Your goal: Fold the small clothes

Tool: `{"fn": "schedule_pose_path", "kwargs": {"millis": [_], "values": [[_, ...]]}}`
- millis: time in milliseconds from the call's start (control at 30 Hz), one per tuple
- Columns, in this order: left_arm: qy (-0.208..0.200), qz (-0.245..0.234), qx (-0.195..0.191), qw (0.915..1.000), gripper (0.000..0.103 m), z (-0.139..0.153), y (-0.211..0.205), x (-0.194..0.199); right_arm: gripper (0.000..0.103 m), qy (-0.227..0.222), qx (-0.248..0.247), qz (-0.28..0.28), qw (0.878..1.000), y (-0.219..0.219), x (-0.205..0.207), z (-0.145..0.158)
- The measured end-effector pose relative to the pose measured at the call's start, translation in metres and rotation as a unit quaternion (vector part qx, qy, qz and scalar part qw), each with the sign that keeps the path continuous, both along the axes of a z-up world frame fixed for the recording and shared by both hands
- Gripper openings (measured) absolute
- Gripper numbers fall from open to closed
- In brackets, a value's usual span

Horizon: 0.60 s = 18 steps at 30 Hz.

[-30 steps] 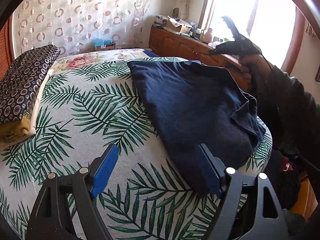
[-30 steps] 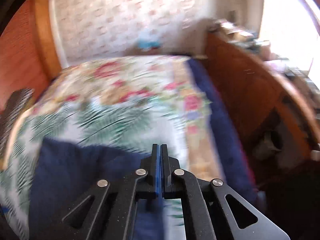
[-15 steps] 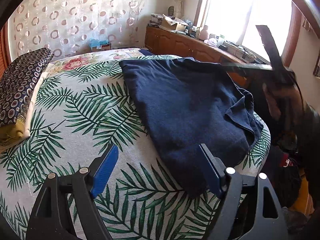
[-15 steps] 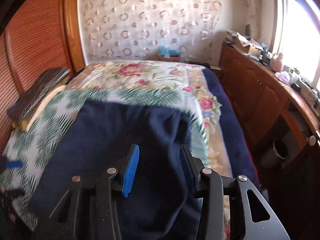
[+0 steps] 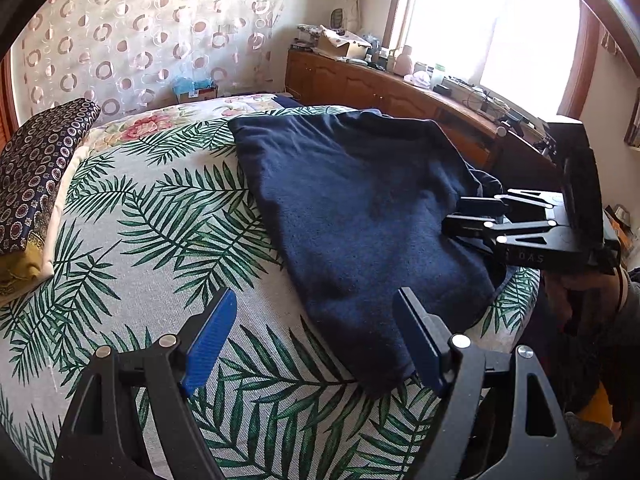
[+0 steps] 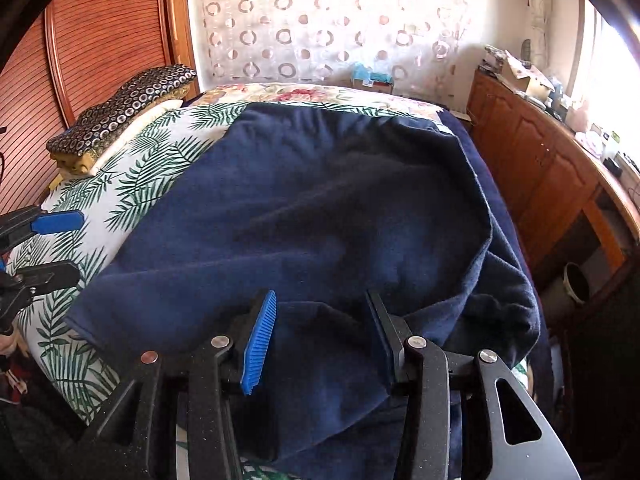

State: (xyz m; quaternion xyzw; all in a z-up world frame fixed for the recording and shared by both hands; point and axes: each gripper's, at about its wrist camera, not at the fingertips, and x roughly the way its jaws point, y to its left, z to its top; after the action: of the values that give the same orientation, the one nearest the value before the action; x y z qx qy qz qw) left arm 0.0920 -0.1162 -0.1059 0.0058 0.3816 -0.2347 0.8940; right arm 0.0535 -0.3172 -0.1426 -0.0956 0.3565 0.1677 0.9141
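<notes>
- Since a second ago, my right tongs (image 6: 320,336) swung down over the navy garment's (image 6: 304,208) bunched right edge, jaws half-parted, empty.
- Left tongs (image 5: 316,340) gape wide, empty, at its near-left corner; garment runs long away from me across the bed (image 5: 132,216).

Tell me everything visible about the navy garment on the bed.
The navy garment is a dark blue, fleecy-looking knit with no print, spread mostly flat on the palm-leaf bedspread toward its window side. Its near right part is bunched into folds, with a rumpled layer turned over the rest. The right gripper, open, has its fingers over those folds, pinching nothing; the left gripper, open, straddles its near corner without gripping.
</notes>
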Motion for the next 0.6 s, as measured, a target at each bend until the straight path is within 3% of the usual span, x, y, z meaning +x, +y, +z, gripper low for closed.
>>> {"fn": "schedule_pose_path", "kwargs": {"millis": [500, 600], "values": [[0.002, 0.003, -0.006, 1.0000, 0.081, 0.000, 0.001, 0.001, 0.046, -0.013, -0.031, 0.008, 0.999, 0.022, -0.010, -0.006], [0.001, 0.001, -0.005, 1.0000, 0.081, -0.001, 0.000, 0.000, 0.034, -0.015, -0.031, 0.010, 0.999, 0.018, -0.015, -0.007]]}}
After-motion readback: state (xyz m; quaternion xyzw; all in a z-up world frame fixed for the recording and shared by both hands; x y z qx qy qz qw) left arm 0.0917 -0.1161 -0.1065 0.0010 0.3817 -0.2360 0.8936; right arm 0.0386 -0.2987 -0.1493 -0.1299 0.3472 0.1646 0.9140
